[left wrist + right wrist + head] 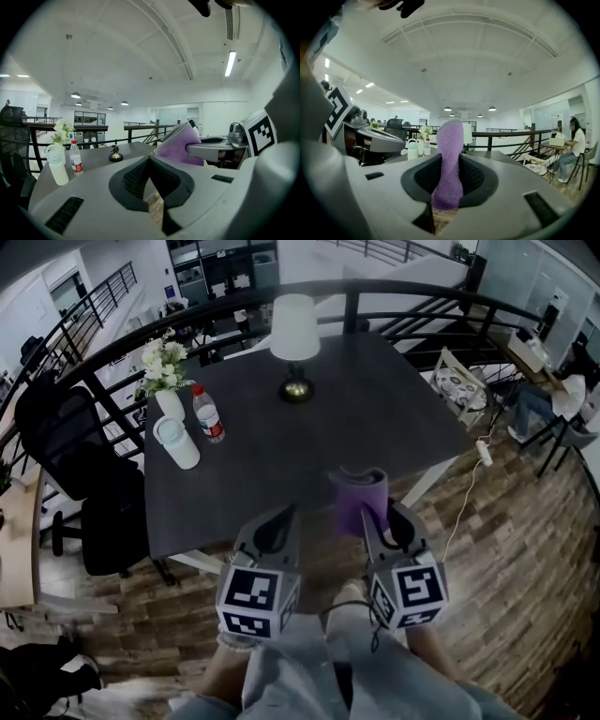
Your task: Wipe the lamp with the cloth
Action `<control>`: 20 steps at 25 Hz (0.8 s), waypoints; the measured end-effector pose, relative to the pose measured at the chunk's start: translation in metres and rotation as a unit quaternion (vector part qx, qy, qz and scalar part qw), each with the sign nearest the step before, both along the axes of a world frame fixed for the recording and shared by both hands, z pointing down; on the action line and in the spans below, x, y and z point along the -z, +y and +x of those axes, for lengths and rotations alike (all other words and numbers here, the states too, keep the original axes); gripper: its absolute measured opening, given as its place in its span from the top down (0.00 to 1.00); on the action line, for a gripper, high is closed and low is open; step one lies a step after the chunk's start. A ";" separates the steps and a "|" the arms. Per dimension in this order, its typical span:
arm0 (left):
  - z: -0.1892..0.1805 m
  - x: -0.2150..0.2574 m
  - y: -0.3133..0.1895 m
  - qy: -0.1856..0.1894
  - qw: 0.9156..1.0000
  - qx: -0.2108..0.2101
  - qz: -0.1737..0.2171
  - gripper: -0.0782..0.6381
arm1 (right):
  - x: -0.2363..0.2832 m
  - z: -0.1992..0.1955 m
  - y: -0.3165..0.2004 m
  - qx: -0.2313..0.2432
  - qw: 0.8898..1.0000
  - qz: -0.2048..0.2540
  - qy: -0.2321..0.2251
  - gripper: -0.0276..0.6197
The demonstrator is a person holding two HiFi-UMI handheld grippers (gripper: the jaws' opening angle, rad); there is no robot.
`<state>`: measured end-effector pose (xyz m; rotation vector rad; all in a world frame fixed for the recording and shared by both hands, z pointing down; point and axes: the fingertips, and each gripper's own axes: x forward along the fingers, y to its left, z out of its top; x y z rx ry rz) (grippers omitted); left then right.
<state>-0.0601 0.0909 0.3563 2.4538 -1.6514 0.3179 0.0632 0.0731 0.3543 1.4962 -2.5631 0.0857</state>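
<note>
A lamp (294,343) with a white shade and a brass base (116,156) stands at the far middle of the dark table (281,465). My right gripper (379,521) is shut on a purple cloth (359,498), held upright over the table's near edge; the cloth (448,159) stands between its jaws, and the lamp's white shade (467,133) shows just behind it. My left gripper (282,521) sits beside it to the left, shut with nothing in it. The cloth (180,145) shows at right in the left gripper view. Both grippers are well short of the lamp.
On the table's left side stand a white vase of flowers (165,381), a plastic water bottle (208,414) and a white jug (176,442). Black office chairs (75,474) stand left of the table. A railing (412,306) runs behind it. A person sits at far right (574,150).
</note>
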 end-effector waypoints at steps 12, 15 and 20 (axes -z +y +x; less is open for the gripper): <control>0.003 0.000 -0.074 -0.001 0.999 0.033 0.006 0.88 | -0.003 0.000 -0.082 0.037 0.999 0.010 -0.003 0.81; 0.006 0.004 -0.100 -0.003 0.999 0.042 0.007 0.88 | -0.002 0.003 -0.113 0.045 0.999 0.008 -0.006 0.81; 0.011 0.013 -0.145 0.009 0.998 0.062 0.008 0.88 | 0.006 0.009 -0.168 0.060 0.998 0.013 -0.004 0.81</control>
